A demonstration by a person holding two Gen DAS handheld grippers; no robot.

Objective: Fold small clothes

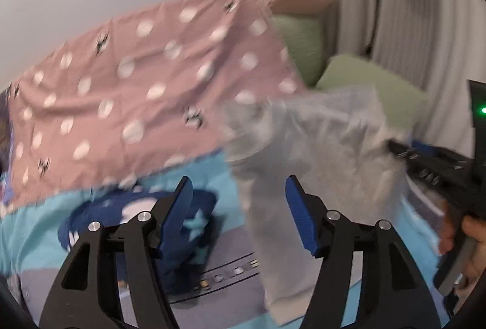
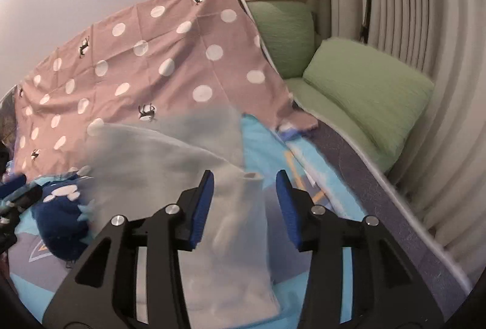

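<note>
Left gripper (image 1: 240,216): jaws spread, gap unfilled. Pale grey garment (image 1: 316,152) hangs blurred just ahead and right of the jaws, blocking that side. Navy star-print garment (image 1: 182,225) is heaped just behind the left jaw. Right gripper (image 2: 244,210): jaws spread; the grey garment (image 2: 170,165) is seen between them and to their left. Open bedspread (image 2: 273,146) lies ahead of the right jaw. Farther ahead, passage is closed by the pink dotted sheet (image 2: 170,55) and green cushions (image 2: 364,89).

pale grey garment (image 2: 182,165), blurred, draped on bedding
</note>
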